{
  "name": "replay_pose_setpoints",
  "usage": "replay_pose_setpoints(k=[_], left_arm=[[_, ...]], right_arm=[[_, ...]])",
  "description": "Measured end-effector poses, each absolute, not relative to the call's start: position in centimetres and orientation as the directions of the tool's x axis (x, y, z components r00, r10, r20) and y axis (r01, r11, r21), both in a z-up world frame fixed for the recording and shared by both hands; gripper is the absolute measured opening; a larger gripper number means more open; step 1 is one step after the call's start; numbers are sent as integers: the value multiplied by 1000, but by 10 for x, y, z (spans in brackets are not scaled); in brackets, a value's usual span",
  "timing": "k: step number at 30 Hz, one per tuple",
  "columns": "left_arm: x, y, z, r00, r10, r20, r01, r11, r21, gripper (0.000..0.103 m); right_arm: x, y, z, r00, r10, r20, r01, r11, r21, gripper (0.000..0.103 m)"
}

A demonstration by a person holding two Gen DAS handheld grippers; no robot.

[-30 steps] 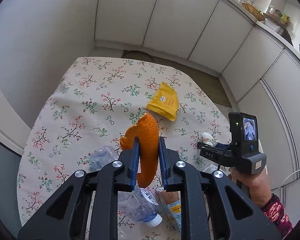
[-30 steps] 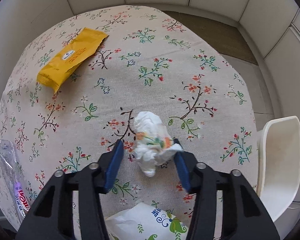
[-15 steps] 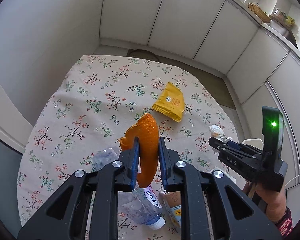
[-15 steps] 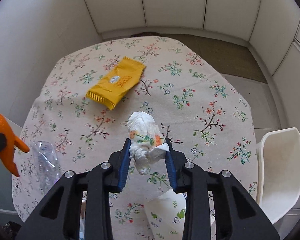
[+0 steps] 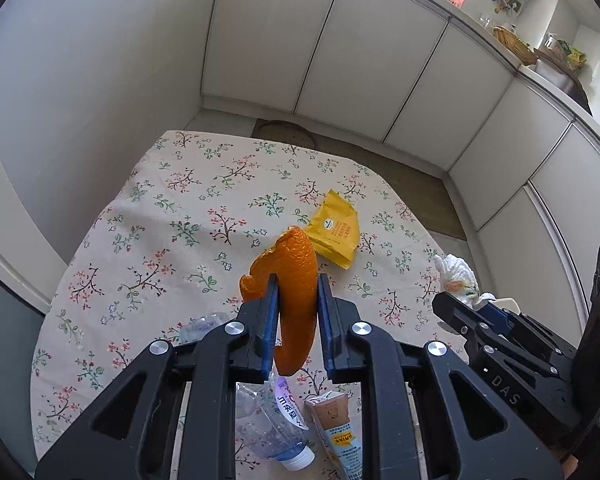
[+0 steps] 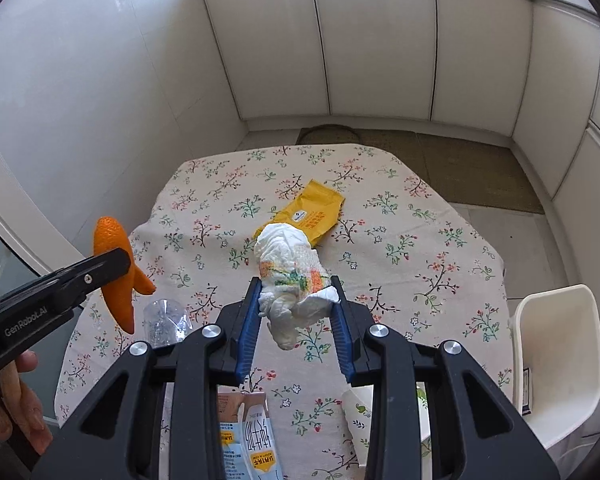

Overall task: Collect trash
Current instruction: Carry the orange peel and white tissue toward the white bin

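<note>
My left gripper (image 5: 298, 292) is shut on an orange peel (image 5: 296, 280) and holds it high above the flowered table (image 5: 172, 216). The peel also shows in the right wrist view (image 6: 114, 268). My right gripper (image 6: 296, 292) is shut on a crumpled white tissue (image 6: 292, 268), also lifted well above the table; the tissue shows in the left wrist view (image 5: 456, 276). A yellow snack wrapper (image 5: 334, 236) lies flat at mid-table. A crushed clear plastic bottle (image 5: 272, 416) and a small drink carton (image 5: 338, 428) lie near the front edge.
A white chair (image 6: 560, 360) stands at the table's right side. A paper cup (image 6: 358, 412) with a green print lies near the front right. White cabinets and a wall surround the table; a floor mat (image 6: 440, 160) lies beyond its far edge.
My right gripper closed on the tissue and lifted it off the table. Both grippers rose higher, so the table looks smaller and farther away.
</note>
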State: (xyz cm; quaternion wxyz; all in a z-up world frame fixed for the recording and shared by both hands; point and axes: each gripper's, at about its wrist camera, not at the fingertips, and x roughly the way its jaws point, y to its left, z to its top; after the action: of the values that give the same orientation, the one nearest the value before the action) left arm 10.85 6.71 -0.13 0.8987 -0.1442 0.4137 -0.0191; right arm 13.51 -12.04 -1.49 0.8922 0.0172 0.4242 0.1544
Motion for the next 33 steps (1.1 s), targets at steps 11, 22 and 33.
replay_pose_setpoints(k=[11,22,33], left_arm=[[107,46,13,694,-180,-697,-37,958,-285,18],[107,14,23,723,-211,-658,26,960,-279,18],[112,-20,19,712,-255,-655,80,955,-285,18]], right_arm=[[120,-138,5,667,260,-698,-242,962,127,33],[108,-164,17,745,179,-643,-183,981,61,33],[101,-201,21,770,85,-632,-104,995,8,34]])
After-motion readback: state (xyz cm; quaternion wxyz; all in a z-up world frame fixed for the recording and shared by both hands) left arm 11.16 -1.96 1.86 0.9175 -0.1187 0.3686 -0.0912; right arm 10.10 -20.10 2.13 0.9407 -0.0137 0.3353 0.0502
